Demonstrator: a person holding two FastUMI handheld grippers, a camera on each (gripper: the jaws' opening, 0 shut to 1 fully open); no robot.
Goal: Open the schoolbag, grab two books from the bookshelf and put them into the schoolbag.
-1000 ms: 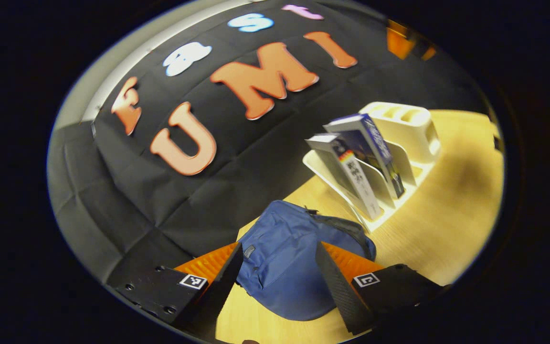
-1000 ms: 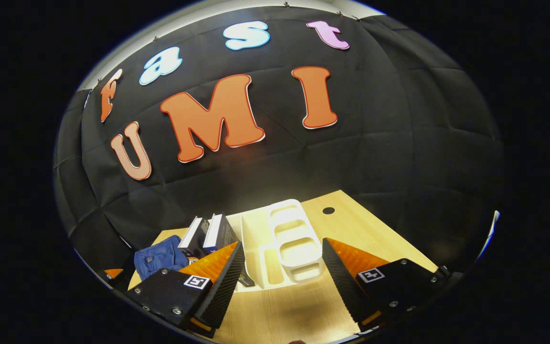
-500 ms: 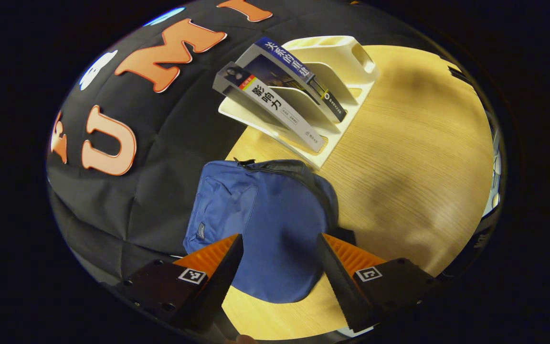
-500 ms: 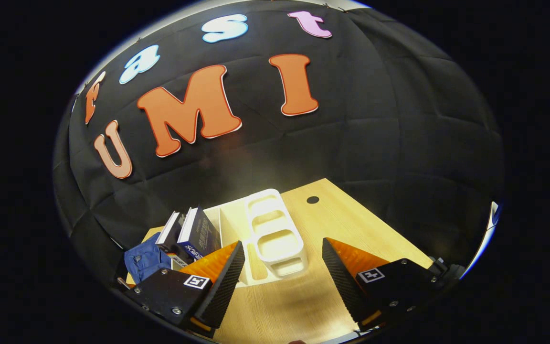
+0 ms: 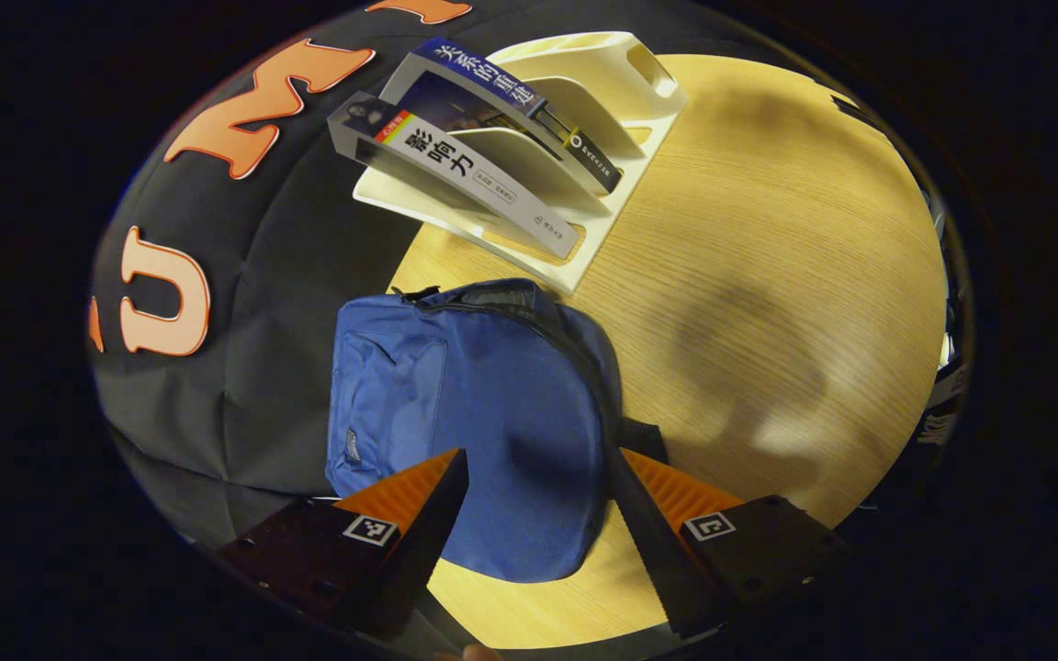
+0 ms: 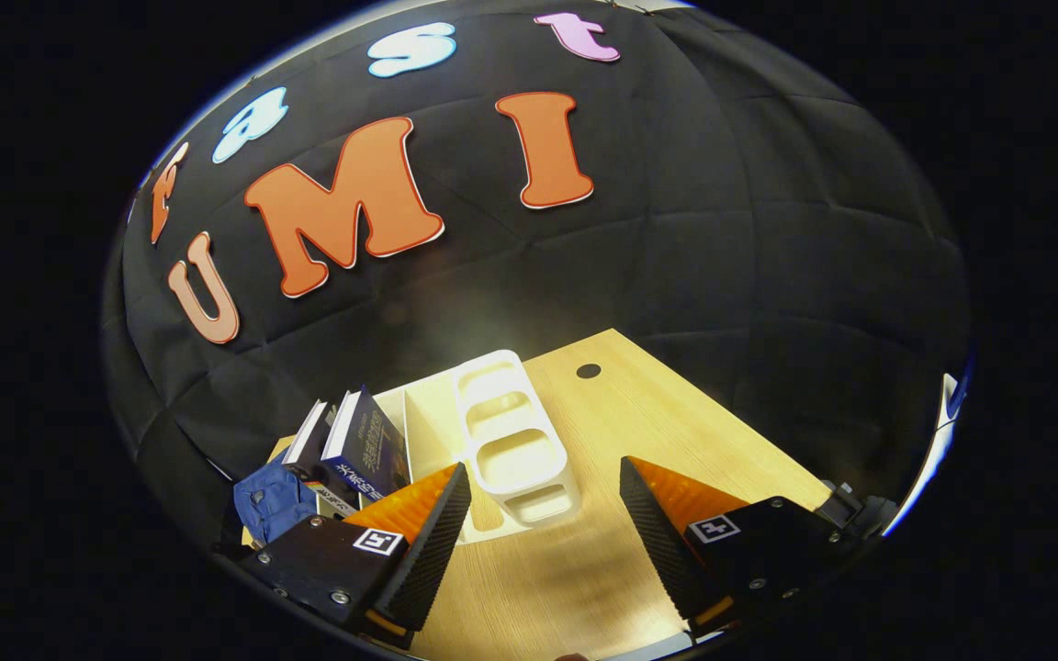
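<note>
A blue schoolbag (image 5: 474, 413) lies flat on the wooden table (image 5: 768, 275), its dark zipper edge toward the bookshelf. My left gripper (image 5: 538, 514) hovers open just above the bag's near end, nothing between its fingers. The white bookshelf (image 5: 575, 138) stands beyond the bag and holds two leaning books: a grey-spined one (image 5: 455, 174) and a dark blue one (image 5: 511, 110). In the right gripper view my right gripper (image 6: 543, 523) is open over the table, in front of the bookshelf (image 6: 511, 450). The two books (image 6: 354, 450) and part of the bag (image 6: 267, 505) lie to its left.
The black cloth wall (image 5: 263, 275) runs close behind the bag and bookshelf. A small dark hole (image 6: 589, 371) sits in the table near the far edge. Bare table spreads to the right of the bag (image 5: 768, 367).
The left gripper has tipped down and moved in over the bag, so bag and bookshelf now sit higher and larger in its view. The right gripper has drifted slightly toward the bookshelf.
</note>
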